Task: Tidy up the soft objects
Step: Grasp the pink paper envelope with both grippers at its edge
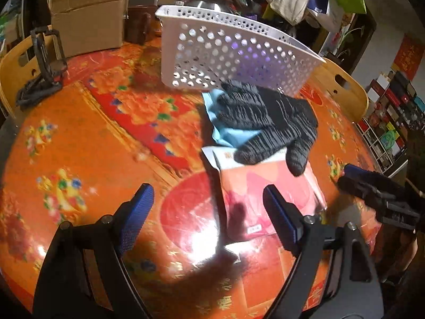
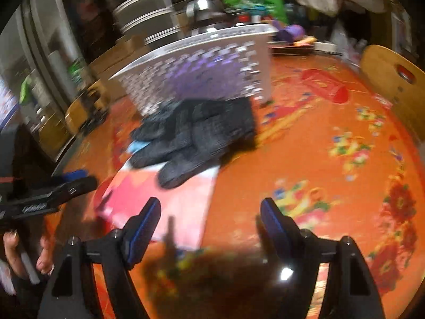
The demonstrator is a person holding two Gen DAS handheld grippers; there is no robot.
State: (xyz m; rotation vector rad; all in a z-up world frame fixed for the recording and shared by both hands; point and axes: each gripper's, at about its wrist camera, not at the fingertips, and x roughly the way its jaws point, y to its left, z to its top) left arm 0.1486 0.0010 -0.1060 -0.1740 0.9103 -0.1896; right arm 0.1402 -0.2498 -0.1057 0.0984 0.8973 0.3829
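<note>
Both tongs, left [image 1: 209, 199] and right [image 2: 211, 214], stand wide and hold nothing above the counter [image 1: 106, 138]. A black glove [image 1: 268, 122] lies on a blue cloth [image 1: 228, 133] and a pink packet [image 1: 265, 191], just before the white basket [image 1: 225, 53].

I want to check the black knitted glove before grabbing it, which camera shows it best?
The left wrist view: the black knitted glove is sharp there, its ribbed knit and fingertips clear, lying over a light blue cloth and a pink packet. The right wrist view shows the same glove near centre, but smeared by motion blur.
</note>
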